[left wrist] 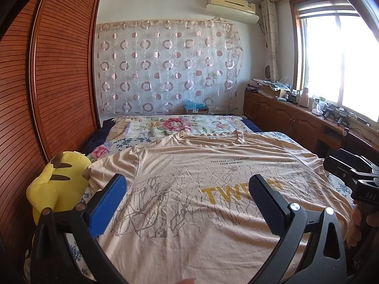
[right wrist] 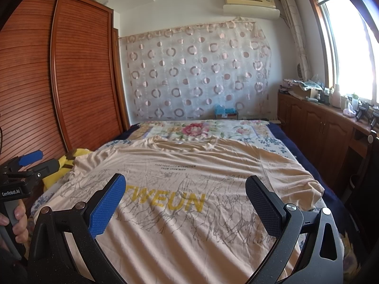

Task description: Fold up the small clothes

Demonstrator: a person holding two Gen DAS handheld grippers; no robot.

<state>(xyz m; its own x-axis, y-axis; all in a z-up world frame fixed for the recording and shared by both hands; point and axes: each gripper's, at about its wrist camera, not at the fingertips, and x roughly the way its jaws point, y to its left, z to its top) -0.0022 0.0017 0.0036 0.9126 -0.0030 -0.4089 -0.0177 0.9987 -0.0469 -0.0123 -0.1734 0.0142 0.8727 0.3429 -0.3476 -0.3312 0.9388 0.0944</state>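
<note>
A beige T-shirt (left wrist: 189,189) with yellow letters and a grey branch print lies spread flat, front up, on the bed, collar at the far end. It also shows in the right wrist view (right wrist: 189,189). My left gripper (left wrist: 187,194) is open and empty, held above the shirt's lower left part. My right gripper (right wrist: 184,194) is open and empty above the shirt's lower middle. The right gripper's body shows at the right edge of the left wrist view (left wrist: 355,177). The left one shows at the left edge of the right wrist view (right wrist: 26,165).
A yellow plush toy (left wrist: 54,184) lies at the bed's left edge beside the shirt's left sleeve. A floral quilt (left wrist: 170,125) covers the bed's far end. A wooden wardrobe (left wrist: 47,82) stands left. Low cabinets (left wrist: 296,116) with clutter run along the right under the window.
</note>
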